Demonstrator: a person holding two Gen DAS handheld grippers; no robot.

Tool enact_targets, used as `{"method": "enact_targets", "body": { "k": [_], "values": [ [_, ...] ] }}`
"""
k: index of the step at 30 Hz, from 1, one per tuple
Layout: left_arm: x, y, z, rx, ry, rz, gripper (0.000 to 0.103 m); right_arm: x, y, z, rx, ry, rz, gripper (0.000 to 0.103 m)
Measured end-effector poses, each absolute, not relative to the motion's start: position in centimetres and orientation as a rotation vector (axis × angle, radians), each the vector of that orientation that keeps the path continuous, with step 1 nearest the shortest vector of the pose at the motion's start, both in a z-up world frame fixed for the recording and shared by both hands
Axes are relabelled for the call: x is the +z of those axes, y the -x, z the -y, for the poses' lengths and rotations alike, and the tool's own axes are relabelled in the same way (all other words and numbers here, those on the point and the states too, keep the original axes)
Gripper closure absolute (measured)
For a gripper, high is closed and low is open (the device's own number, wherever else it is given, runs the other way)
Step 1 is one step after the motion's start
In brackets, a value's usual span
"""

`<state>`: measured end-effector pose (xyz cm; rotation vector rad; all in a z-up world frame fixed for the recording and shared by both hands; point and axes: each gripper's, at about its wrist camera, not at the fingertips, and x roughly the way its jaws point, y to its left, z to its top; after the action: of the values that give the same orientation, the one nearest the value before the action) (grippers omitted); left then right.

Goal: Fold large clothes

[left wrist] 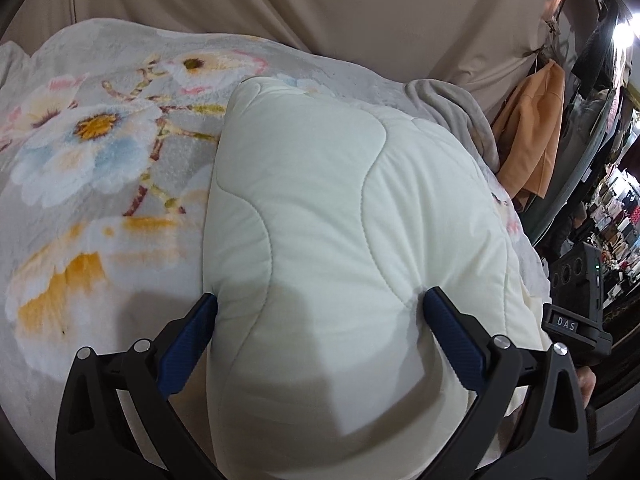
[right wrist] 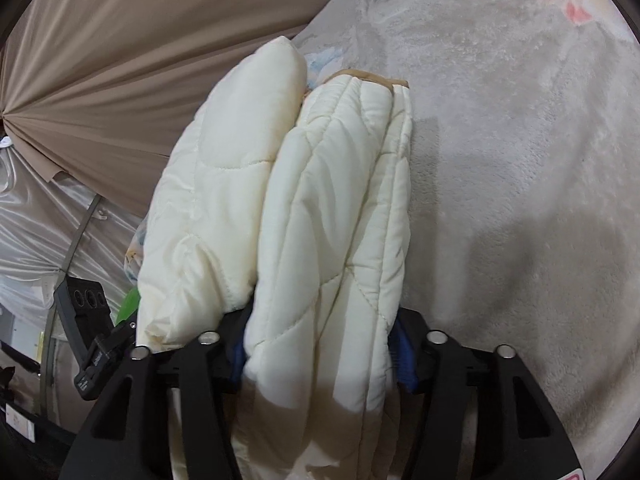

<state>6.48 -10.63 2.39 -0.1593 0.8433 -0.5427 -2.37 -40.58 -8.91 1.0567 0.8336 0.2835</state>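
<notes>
A thick cream quilted garment (left wrist: 320,200) lies folded into a puffy bundle over a floral plush blanket (left wrist: 92,132). My left gripper (left wrist: 322,298) is shut on the near end of the bundle, and its blue pads (left wrist: 444,320) dent the padding on both sides. In the right wrist view the same cream garment (right wrist: 328,208) shows as stacked folded layers with a tan trimmed edge at the far end. My right gripper (right wrist: 322,320) is shut on these layers, its blue pads (right wrist: 403,356) mostly buried in the fabric.
A beige curtain (left wrist: 320,0) hangs behind the bed. An orange garment (left wrist: 528,140) hangs at the right beside a grey blanket edge (left wrist: 460,108). The pale plush blanket (right wrist: 520,160) spreads to the right of the bundle. The other gripper's black body (right wrist: 84,320) shows at the left.
</notes>
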Motion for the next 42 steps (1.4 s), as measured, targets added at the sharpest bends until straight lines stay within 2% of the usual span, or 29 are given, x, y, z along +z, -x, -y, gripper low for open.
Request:
{"method": "enact_targets", "body": {
  "k": [2,4,6,8,10,11,14,15,22,25,26,29,32,42],
  "values": [
    [2.8,-6.3,10.8,-0.546,0.159,-0.838,0.007,-8.5,2.6,40.5,0.281,-1.037,-0.818,0.068],
    [3.6,-6.0,10.9,-0.549,0.157,-0.826,0.017,-7.9,3.0,40.6,0.261,-1.01,-0.8,0.077],
    [4.6,-5.3,11.0,-0.552,0.137,-0.809,0.031,-6.7,3.5,40.4,0.225,-0.985,-0.788,0.081],
    [5.7,-4.4,11.2,-0.572,0.109,-0.783,0.033,-5.8,4.4,40.3,0.194,-0.972,-0.776,0.084],
    [6.1,-3.3,11.4,-0.604,0.074,-0.775,0.033,-5.4,5.8,40.4,0.178,-0.985,-0.76,0.084],
    [5.8,-3.1,11.5,-0.617,0.061,-0.789,0.029,-5.4,6.5,40.3,0.173,-0.989,-0.754,0.084],
    [3.9,-3.1,11.1,-0.596,0.038,-0.819,0.008,-6.5,8.1,40.1,0.152,-1.017,-0.763,0.083],
    [3.6,-3.3,10.8,-0.586,0.052,-0.824,0.005,-7.3,8.4,40.0,0.161,-1.051,-0.76,0.082],
    [2.7,-4.3,11.1,-0.578,0.12,-0.904,0.005,-7.3,8.4,39.6,0.109,-1.078,-0.746,0.069],
    [2.8,-4.3,12.0,-0.577,0.107,-0.902,0.005,-7.4,8.1,39.6,0.093,-1.09,-0.745,0.071],
    [3.1,-4.0,12.2,-0.581,0.094,-0.893,0.006,-7.2,8.1,39.5,0.088,-1.085,-0.742,0.075],
    [4.8,-2.9,12.6,-0.573,0.046,-0.828,0.023,-5.5,8.5,38.8,0.062,-1.03,-0.727,0.084],
    [6.8,-2.3,12.1,-0.581,0.018,-0.761,0.033,-2.7,8.9,38.1,0.034,-0.96,-0.692,0.086],
    [16.2,-1.8,8.5,-0.6,-0.029,-0.501,0.042,8.2,8.0,36.7,0.053,-0.769,-0.488,0.086]
  ]
}}
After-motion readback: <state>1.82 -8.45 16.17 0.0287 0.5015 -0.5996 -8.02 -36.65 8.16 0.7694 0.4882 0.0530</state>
